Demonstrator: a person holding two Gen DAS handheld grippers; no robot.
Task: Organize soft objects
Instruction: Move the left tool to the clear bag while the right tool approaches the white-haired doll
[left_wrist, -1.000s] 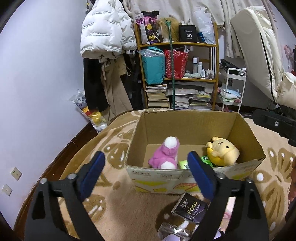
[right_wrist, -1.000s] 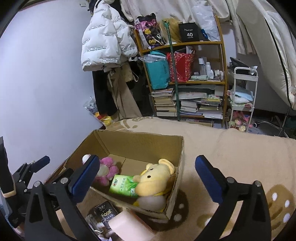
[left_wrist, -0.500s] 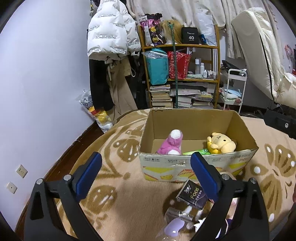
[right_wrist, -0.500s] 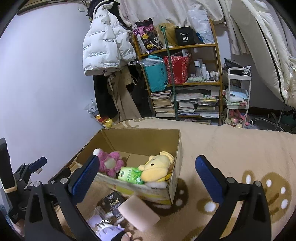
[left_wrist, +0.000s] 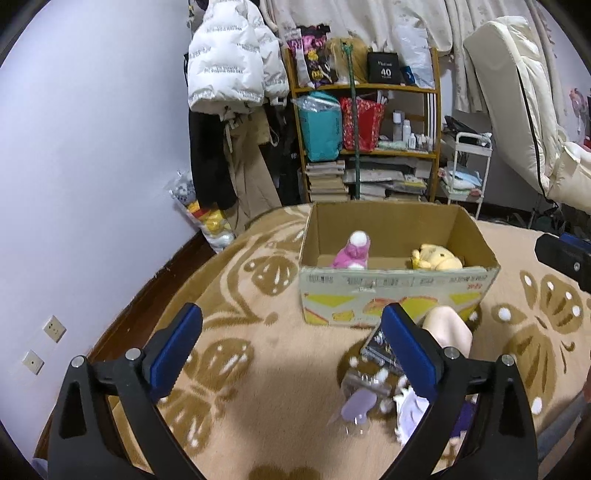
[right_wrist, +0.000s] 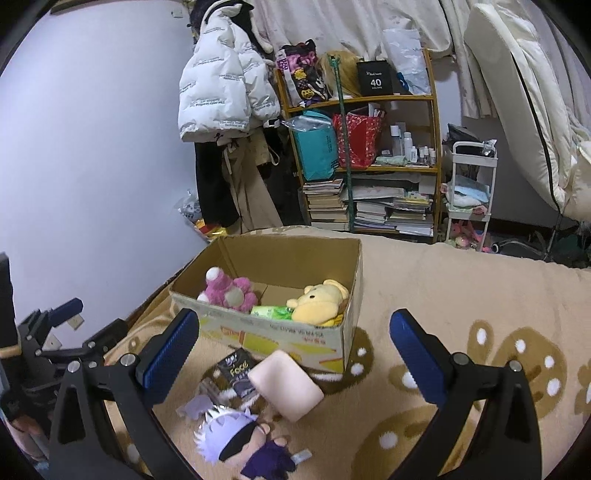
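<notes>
An open cardboard box (left_wrist: 399, 295) stands on the patterned beige blanket. Inside it are a pink plush (left_wrist: 352, 251), a yellow plush (left_wrist: 437, 260) and a green tissue pack (right_wrist: 271, 314). In front of the box lie a pink soft block (right_wrist: 284, 384), a black "Face" packet (right_wrist: 236, 373) and a white-haired doll with a black blindfold (right_wrist: 236, 439). My left gripper (left_wrist: 291, 332) is open and empty, short of the box and left of these items. My right gripper (right_wrist: 293, 339) is open and empty above them.
A wooden shelf (left_wrist: 365, 147) with bags and books stands behind the box, beside a hanging white jacket (left_wrist: 229, 62). A white cart (right_wrist: 469, 192) and an upright mattress (right_wrist: 517, 92) are at the right. The wall and dark floor edge (left_wrist: 147, 288) run along the left.
Both grippers have drawn back from the box and risen slightly. The box now looks farther off, and the block, packet and doll have come into view in front of it.
</notes>
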